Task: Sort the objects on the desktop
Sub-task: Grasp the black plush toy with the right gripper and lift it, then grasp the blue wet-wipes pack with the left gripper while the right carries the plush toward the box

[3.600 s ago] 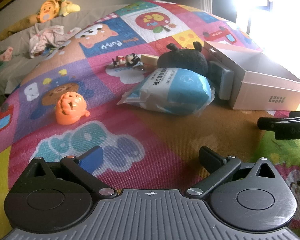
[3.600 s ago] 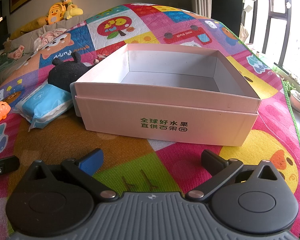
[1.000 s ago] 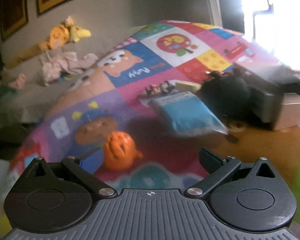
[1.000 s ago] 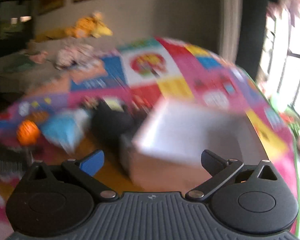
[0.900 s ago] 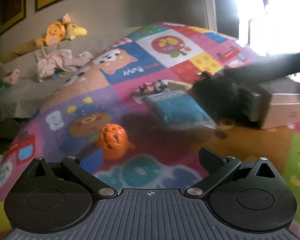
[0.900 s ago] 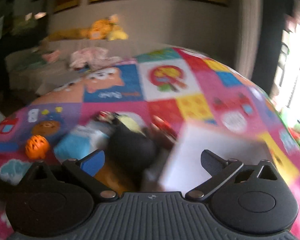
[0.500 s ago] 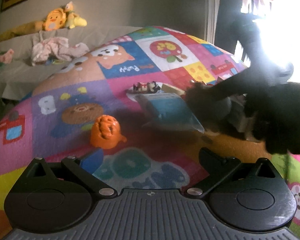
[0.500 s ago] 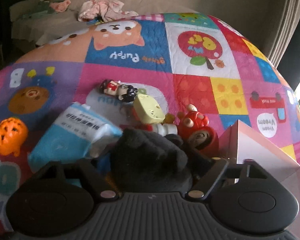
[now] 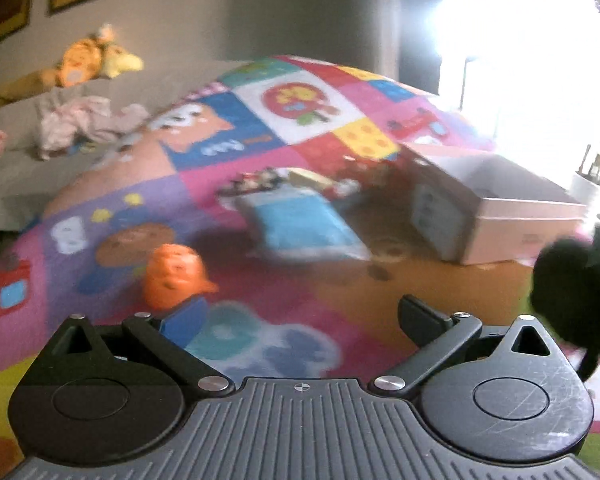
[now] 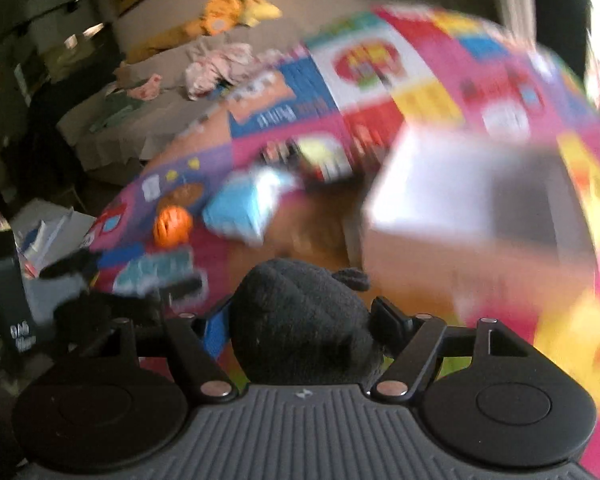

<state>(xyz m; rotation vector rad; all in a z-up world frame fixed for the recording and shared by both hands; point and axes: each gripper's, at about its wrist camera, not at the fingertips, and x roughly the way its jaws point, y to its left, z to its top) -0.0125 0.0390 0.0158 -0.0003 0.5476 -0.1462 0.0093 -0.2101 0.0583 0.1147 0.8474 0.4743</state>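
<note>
My right gripper is shut on a black plush toy and holds it lifted above the mat, left of the open pink box. The same plush shows at the right edge of the left wrist view. My left gripper is open and empty, low over the mat. An orange toy lies just beyond its left finger. A blue tissue pack lies farther off, with small figurines behind it. The box stands to the right.
The colourful play mat covers the surface. A grey sofa with a yellow plush and clothes stands at the back left. Bright window glare fills the right. The left gripper's body shows at left in the right wrist view.
My right gripper has closed on the black plush, lifted it from beside the box and swung it right and back. My left gripper has shifted a little; the orange toy now lies nearer its left finger.
</note>
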